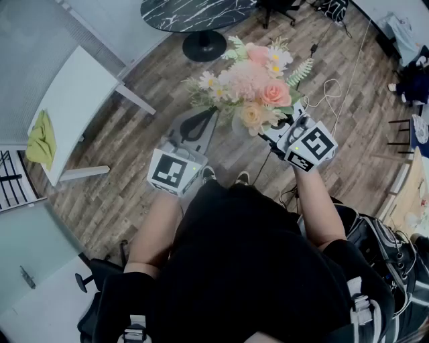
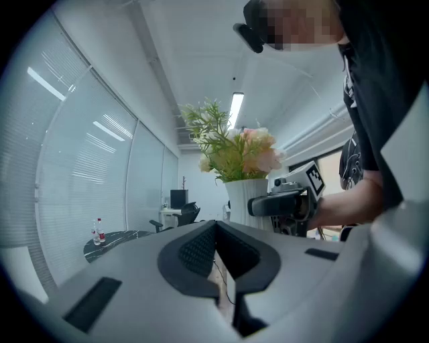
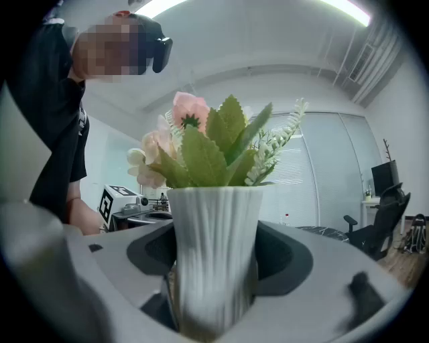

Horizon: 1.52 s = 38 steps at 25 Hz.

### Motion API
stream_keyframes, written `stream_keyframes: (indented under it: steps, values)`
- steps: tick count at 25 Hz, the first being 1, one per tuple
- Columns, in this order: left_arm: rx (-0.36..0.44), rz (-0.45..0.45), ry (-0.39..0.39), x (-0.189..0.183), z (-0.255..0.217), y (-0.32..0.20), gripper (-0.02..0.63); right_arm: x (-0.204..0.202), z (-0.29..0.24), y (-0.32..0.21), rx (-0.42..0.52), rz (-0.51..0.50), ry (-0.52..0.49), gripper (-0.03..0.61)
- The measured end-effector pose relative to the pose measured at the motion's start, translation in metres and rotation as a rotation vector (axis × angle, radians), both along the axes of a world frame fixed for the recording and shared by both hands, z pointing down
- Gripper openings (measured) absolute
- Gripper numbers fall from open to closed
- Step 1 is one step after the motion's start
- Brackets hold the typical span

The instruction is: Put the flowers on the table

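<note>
A bouquet of pink, peach and white flowers (image 1: 251,84) stands in a ribbed white vase (image 3: 214,254). My right gripper (image 1: 268,130) is shut on the vase and holds it upright in the air above the wooden floor. In the right gripper view the vase fills the gap between both jaws, with green leaves (image 3: 214,151) above it. My left gripper (image 1: 204,115) hangs just left of the bouquet, shut with nothing in it. From the left gripper view, its closed tips (image 2: 216,224) point toward the vase (image 2: 244,197) and the right gripper (image 2: 281,201).
A white table (image 1: 74,100) stands at the left with a yellow-green cloth (image 1: 41,139) on it. A round black marble table (image 1: 194,10) is straight ahead. Cables (image 1: 328,94) trail over the floor at the right. A black bag (image 1: 382,241) sits near my right side.
</note>
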<state>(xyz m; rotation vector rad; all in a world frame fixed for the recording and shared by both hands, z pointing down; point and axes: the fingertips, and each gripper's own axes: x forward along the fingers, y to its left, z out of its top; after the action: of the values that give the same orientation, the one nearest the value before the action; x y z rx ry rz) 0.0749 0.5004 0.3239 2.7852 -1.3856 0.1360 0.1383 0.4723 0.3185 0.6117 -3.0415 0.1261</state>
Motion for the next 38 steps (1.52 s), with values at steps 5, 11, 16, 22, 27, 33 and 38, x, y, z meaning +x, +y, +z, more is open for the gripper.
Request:
stream_keyframes:
  steps: [5,11,16,22,27,33,38]
  values:
    - [-0.017,0.002,-0.003,0.000,0.001,0.003,0.012,-0.004,0.003,0.005,-0.010,-0.026,0.010,0.336]
    - [-0.018,-0.004,0.000,-0.005,0.004,0.005,0.012,-0.008,0.005,0.006,-0.021,-0.009,0.006,0.336]
    - [-0.006,-0.002,-0.007,-0.021,0.000,0.001,0.012,-0.025,0.002,0.004,-0.015,-0.009,0.010,0.336]
    - [-0.006,0.017,0.023,-0.046,0.002,-0.005,0.012,-0.045,0.004,-0.002,-0.019,0.013,0.010,0.336]
    - [-0.007,0.037,0.033,-0.067,0.005,-0.014,0.012,-0.067,0.010,-0.008,-0.025,0.049,0.000,0.336]
    - [-0.009,0.070,0.048,-0.081,0.010,-0.024,0.012,-0.080,0.013,-0.015,-0.023,0.080,0.002,0.336]
    - [-0.016,0.074,0.061,-0.086,0.011,-0.034,0.012,-0.085,0.013,-0.023,-0.023,0.088,0.005,0.336]
